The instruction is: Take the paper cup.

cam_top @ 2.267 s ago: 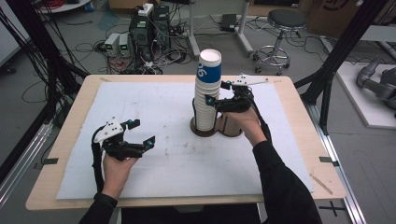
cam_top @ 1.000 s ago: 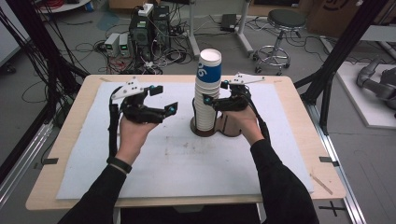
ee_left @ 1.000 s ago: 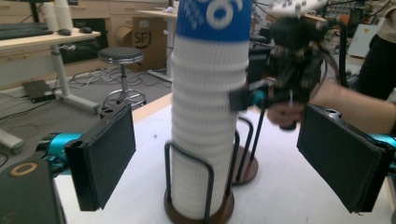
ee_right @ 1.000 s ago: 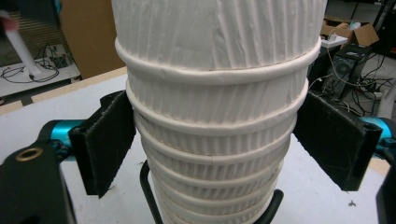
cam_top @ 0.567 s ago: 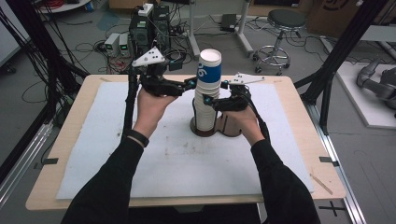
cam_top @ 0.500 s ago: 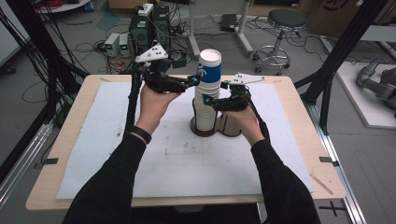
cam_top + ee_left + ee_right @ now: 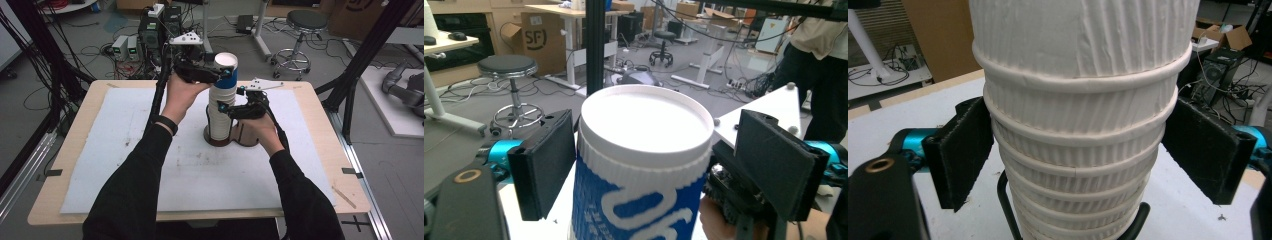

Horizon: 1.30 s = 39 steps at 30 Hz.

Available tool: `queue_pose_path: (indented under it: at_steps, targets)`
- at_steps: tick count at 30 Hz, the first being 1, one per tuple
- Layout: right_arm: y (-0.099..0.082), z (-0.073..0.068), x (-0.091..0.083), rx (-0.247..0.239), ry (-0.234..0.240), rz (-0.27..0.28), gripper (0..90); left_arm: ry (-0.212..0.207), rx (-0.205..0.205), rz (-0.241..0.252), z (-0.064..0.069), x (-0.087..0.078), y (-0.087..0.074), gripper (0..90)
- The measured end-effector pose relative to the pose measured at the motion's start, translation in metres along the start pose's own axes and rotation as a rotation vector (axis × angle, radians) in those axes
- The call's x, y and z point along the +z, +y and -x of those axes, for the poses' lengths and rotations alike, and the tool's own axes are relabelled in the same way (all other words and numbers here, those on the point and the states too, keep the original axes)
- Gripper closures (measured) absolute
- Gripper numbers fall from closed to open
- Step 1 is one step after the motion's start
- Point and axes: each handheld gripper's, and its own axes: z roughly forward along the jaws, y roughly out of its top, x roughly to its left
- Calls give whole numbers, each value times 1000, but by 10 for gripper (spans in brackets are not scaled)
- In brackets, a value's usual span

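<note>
A tall stack of white ribbed paper cups (image 7: pixel 220 117) stands on a dark holder (image 7: pixel 235 139) at the middle of the table. Its top cup (image 7: pixel 229 80) is blue and white (image 7: pixel 639 200). My left gripper (image 7: pixel 221 75) reaches over from the left at the stack's top. The top cup sits between its jaws (image 7: pixel 654 165), which have just been closing. The far pad still shows a gap, so this gripper is open. My right gripper (image 7: pixel 227 101) is shut on the stack's middle (image 7: pixel 1078 100), a pad touching each side (image 7: pixel 1078 155).
A white mat (image 7: pixel 125 150) covers the wooden table. Behind its far edge are floor electronics and cables (image 7: pixel 155 30), a stool (image 7: pixel 302 22) and black frame posts (image 7: pixel 365 60). A person (image 7: pixel 819 65) stands beyond the table in the left gripper view.
My left hand has swung from the table's left side up and right to the top of the stack, its jaws narrowing around the top cup. The right gripper and stack have stayed put.
</note>
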Motion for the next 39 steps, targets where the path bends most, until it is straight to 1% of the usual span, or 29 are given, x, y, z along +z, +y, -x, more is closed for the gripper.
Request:
queue_pose_path:
  at_steps: [1,2,3,4,5,6,7,12,13,20,22,27,30,32,33,34,36,37,38,39]
  targets:
    - [0,0,0,0,0,0,143,6,4,-10,-1,2,1,184]
    - [0,0,0,-4,0,3,143,22,13,-40,-2,4,1,218]
    - [0,0,0,-4,0,3,143,22,13,-40,-2,4,1,242]
    - [0,-1,0,-4,-1,1,143,29,11,-48,-2,5,0,244]
    - [0,-1,0,-8,-2,0,143,26,5,-49,-2,5,0,244]
    - [0,-1,1,-11,-2,2,143,30,9,-50,-2,6,0,246]
    - [0,-1,0,-8,-4,1,143,30,9,-50,-2,6,0,271]
    - [0,-1,0,-8,-4,1,143,34,22,-60,-2,5,2,278]
    - [0,-2,0,-9,-4,0,144,33,27,-56,-1,5,3,279]
    - [0,-2,0,-8,-5,-1,144,33,30,-33,0,2,8,281]
    - [0,-2,0,-8,-5,-1,144,37,37,-21,1,0,13,281]
    - [0,-2,0,-14,-7,0,145,40,46,-18,1,-3,19,281]
    - [0,-2,0,-6,-5,-3,146,44,54,-15,3,-5,25,281]
    - [1,-2,0,-9,-7,-2,147,52,59,-2,4,-7,30,281]
    - [1,-2,0,-9,-7,-2,147,52,59,-2,4,-7,30,281]
    - [1,-2,0,-6,-5,-3,147,56,62,16,5,-9,34,281]
    - [0,-1,-1,-4,-4,-3,148,56,61,24,5,-10,35,281]
    - [0,-1,-1,-5,-3,-3,148,56,67,19,5,-12,37,281]
    - [0,-1,-1,-5,-3,-3,148,58,68,28,5,-14,40,281]
    - [1,-1,-1,-4,-3,-4,148,58,68,28,5,-14,40,281]
